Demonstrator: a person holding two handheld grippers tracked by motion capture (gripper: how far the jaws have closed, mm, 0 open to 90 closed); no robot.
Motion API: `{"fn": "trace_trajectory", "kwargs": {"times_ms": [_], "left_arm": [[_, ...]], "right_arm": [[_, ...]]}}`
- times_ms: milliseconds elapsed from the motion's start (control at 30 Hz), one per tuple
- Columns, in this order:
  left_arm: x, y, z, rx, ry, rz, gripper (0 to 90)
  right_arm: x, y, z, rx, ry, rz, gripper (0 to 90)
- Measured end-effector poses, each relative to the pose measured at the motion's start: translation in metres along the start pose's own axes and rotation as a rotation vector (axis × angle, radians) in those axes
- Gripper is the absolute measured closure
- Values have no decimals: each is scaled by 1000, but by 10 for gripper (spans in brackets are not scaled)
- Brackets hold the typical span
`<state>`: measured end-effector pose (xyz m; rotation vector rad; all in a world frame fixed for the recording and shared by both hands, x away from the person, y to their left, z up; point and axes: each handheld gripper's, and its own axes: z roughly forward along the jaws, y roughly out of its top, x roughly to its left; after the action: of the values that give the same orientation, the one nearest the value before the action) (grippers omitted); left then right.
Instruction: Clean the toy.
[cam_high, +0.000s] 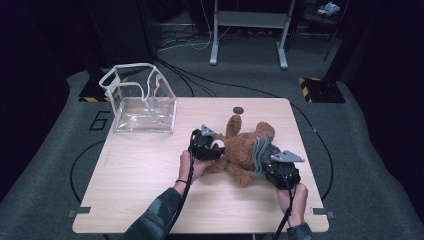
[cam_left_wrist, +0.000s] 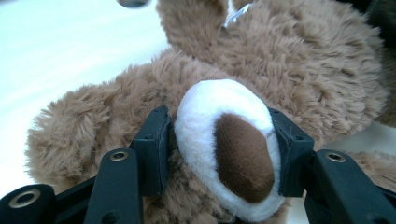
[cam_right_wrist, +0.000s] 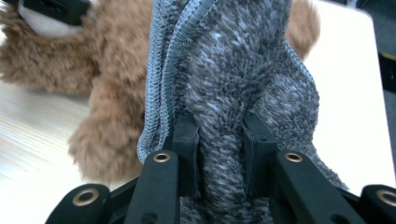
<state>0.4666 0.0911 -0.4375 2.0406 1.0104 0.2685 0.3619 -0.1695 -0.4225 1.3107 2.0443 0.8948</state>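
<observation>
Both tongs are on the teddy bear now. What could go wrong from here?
1. The left tongs pinch only the teddy bear's soft white snout; plush that squashy could slip out under the toy's weight.
2. The right tongs hold a fold of the grey knitted garment, not the body, so it may stretch or slide off.
3. The clear plastic bag has a slumped, narrow-looking mouth; the splayed legs could catch its rim.
</observation>
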Motion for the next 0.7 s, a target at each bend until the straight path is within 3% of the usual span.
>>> {"fn": "trace_trajectory", "kwargs": {"times_ms": [33, 100, 200, 233, 333, 433, 567, 600, 700], "left_arm": [[2, 2, 2, 28, -18, -4, 474], [7, 2, 8, 31, -17, -8, 457], [11, 1, 15, 22, 6, -1, 432], [11, 1, 15, 22, 6, -1, 430], [7, 1, 22, 19, 50, 24, 428], [6, 2, 24, 27, 60, 30, 428], [10, 3, 26, 37, 46, 13, 426], [11, 3, 26, 40, 38, 13, 426], [13, 3, 28, 32, 33, 1, 425]], "right_arm": [[2, 2, 0, -3, 1, -2, 711], [5, 9, 4, 1, 1, -13, 711], [7, 16, 26, 42, -15, -8, 711], [7, 16, 26, 42, -15, -8, 711], [4, 16, 47, 65, -71, -7, 715], [2, 15, 49, 68, -75, -5, 717], [-4, 1, 48, 114, -105, -11, 721], [-11, -13, 47, 149, -119, 16, 722], [-22, -29, 44, 168, -121, 54, 721]]}}
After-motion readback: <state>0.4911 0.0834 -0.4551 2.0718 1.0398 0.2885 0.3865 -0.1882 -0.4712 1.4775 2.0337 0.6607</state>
